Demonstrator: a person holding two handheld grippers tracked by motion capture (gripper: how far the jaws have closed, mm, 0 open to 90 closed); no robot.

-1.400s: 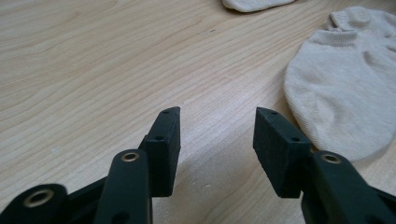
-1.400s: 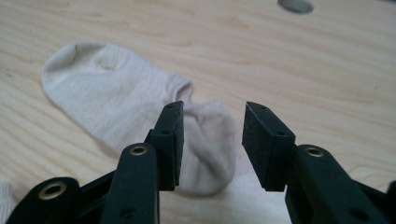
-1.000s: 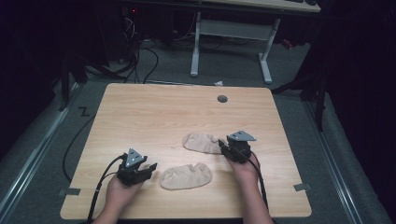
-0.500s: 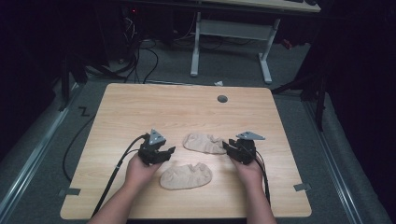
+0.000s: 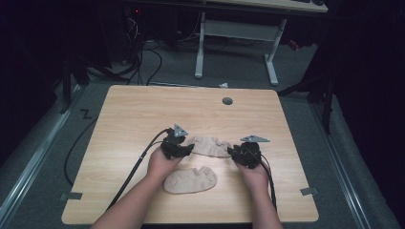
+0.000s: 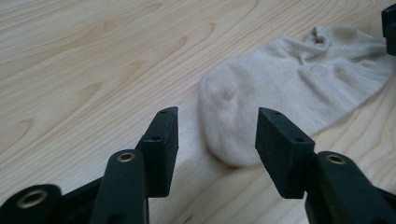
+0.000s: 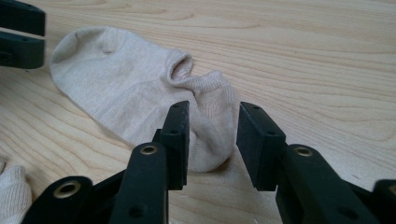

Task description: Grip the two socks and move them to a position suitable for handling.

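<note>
Two beige ankle socks lie on the wooden table (image 5: 143,114). My grippers flank the farther sock (image 5: 210,145), one at each end of it. At its left end, my left gripper (image 5: 190,149) is open, and the sock's rounded toe (image 6: 233,121) lies just beyond the jaws of the left gripper (image 6: 217,116). My right gripper (image 5: 231,151) is at the right end. It is open with a narrower gap, and the right gripper (image 7: 212,112) has its jaws on either side of the sock's heel end (image 7: 210,140). The nearer sock (image 5: 191,180) lies flat between the person's forearms.
A round grey grommet (image 5: 227,101) sits near the table's far edge. A white desk frame (image 5: 234,33) and floor cables (image 5: 143,52) lie beyond the table. The nearer sock's tip (image 7: 11,191) is at the lower left of the right gripper view.
My left gripper has moved forward and to the right, from beside the nearer sock to the farther sock's left end. The right gripper shifted slightly at that sock's right end.
</note>
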